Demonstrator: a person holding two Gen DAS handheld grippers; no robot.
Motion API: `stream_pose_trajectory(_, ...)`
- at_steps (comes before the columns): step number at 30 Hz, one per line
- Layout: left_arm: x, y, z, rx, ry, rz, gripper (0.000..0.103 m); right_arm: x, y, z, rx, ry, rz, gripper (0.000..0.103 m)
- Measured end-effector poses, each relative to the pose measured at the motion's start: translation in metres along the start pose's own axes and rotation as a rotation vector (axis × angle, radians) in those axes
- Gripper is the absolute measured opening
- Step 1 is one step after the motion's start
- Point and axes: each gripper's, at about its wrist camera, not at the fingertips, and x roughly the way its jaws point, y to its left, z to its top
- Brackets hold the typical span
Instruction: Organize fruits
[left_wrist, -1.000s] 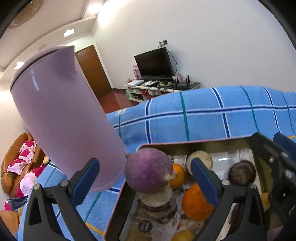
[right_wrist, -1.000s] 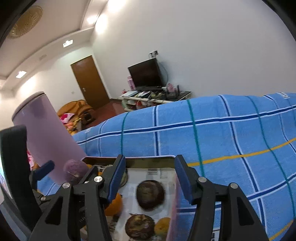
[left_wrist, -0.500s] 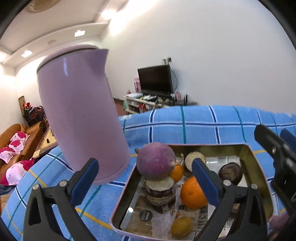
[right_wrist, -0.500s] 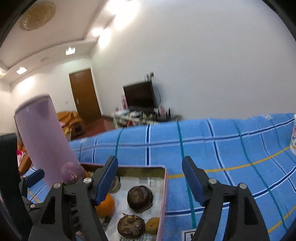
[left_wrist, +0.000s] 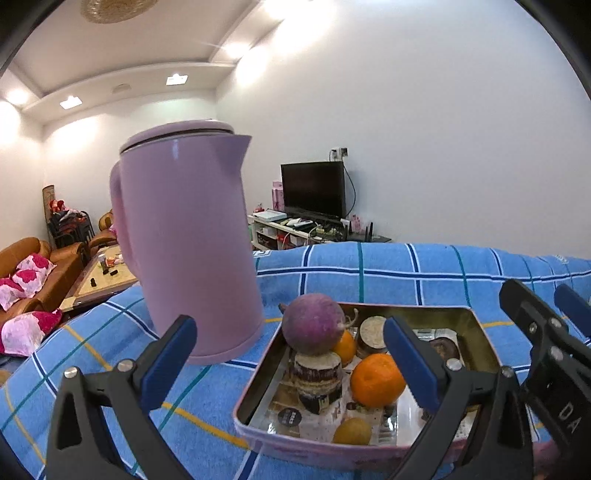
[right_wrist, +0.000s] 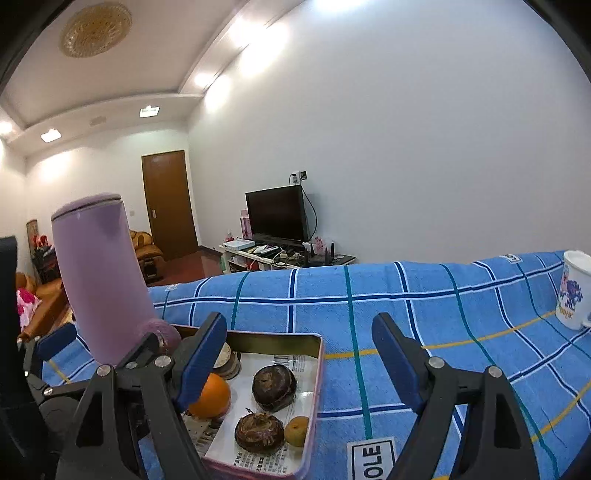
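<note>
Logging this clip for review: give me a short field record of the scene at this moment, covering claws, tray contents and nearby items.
left claw: open, empty, above the tray's near-left side
right claw: open, empty, over the tray's right edge
tray: metal tin on blue checked cloth
purple round vegetable: perched on a stacked dark item
orange: in the tray, by the stack
dark brown fruits: two, on the tray's right side
kettle: lilac, upright, left of the tray
mug: white, far right

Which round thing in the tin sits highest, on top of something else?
The round purple turnip. It is perched on a stack of cut slices, while the orange sits lower in the metal tin.
</note>
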Motion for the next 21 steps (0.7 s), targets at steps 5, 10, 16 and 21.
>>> stream_pose_trajectory(5, -0.012, 0.002, -0.004, -0.009, -0.02, 0.008, 0.103, -0.013, -0.003, -0.002, 0.018, -0.022, 0.012, 0.082)
stream_pose_trajectory(10, -0.024, 0.005, -0.008, -0.012, -0.043, 0.013, 0.103, -0.027, -0.003, -0.005, 0.015, -0.043, 0.019, 0.082)
stream_pose_trajectory(16, -0.039, 0.002, -0.011, 0.001, -0.07, 0.029, 0.103, -0.045, -0.004, -0.008, -0.008, -0.072, 0.02, 0.083)
stream_pose_trajectory(21, -0.044, 0.001, -0.012, 0.009, -0.079, 0.033, 0.103, -0.055, 0.0, -0.008, -0.037, -0.103, 0.007, 0.083)
